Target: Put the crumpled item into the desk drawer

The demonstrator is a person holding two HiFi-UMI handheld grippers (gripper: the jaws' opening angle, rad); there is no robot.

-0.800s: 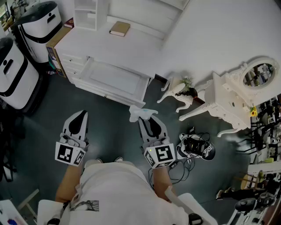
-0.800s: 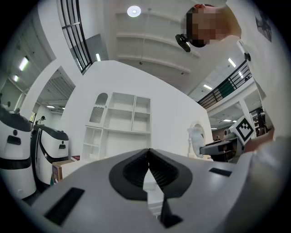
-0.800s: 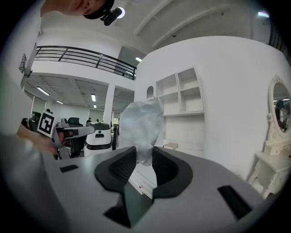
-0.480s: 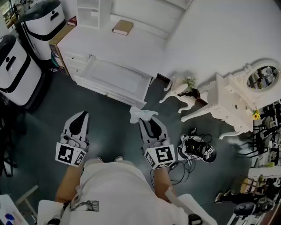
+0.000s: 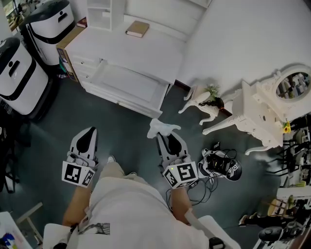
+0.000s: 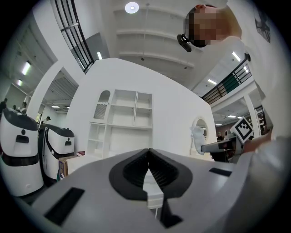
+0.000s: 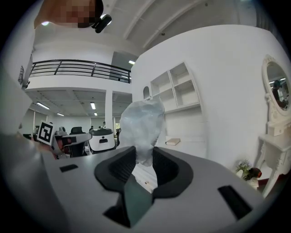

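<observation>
The right tool [image 5: 164, 138] was clamped on the crumpled item [image 5: 163, 128], seemingly thin whitish plastic, which stuck out past its tips above the floor [image 5: 121, 127], short of the open drawer [image 5: 127, 83] of the desk [image 5: 141, 52], while the left tool [image 5: 88, 132] hung alongside, closed and empty.

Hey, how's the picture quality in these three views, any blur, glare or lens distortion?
Head view: evenly lit and sharp, the white desk bright but not blown out. Left gripper view: strong fisheye, dark corners, a ceiling lamp blown out. Right gripper view: same fisheye and dark corners; the crumpled item sits close to the lens and looks slightly soft.
</observation>
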